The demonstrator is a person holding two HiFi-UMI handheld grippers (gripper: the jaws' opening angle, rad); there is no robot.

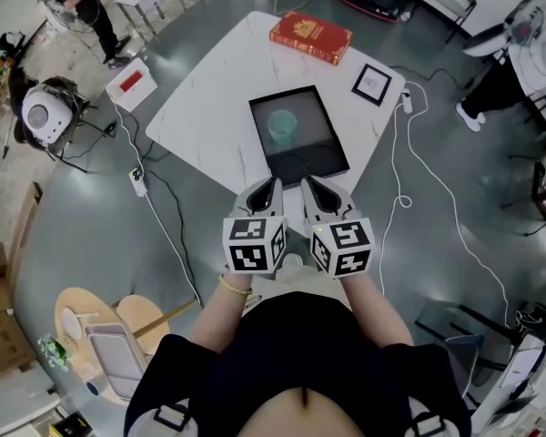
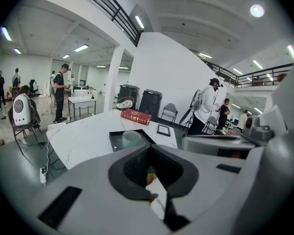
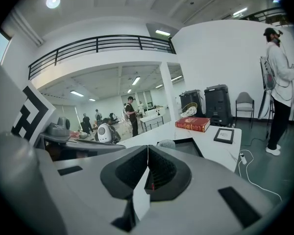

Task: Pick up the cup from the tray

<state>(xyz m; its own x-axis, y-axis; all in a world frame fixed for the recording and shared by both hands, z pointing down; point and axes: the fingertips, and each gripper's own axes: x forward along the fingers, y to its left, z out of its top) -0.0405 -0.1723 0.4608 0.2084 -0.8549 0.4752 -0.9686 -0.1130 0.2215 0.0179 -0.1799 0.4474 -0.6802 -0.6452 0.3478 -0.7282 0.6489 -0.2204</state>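
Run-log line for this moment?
cup: in tray, untouched | left hand-held gripper: shut, empty | right hand-held gripper: shut, empty

Both grippers are held out in front of the waist, side by side and close together, with the forearms drawn in. The left gripper point(image 1: 271, 187) and right gripper point(image 1: 309, 187) point forward and tilt slightly down. Each has its jaws pressed together, empty.
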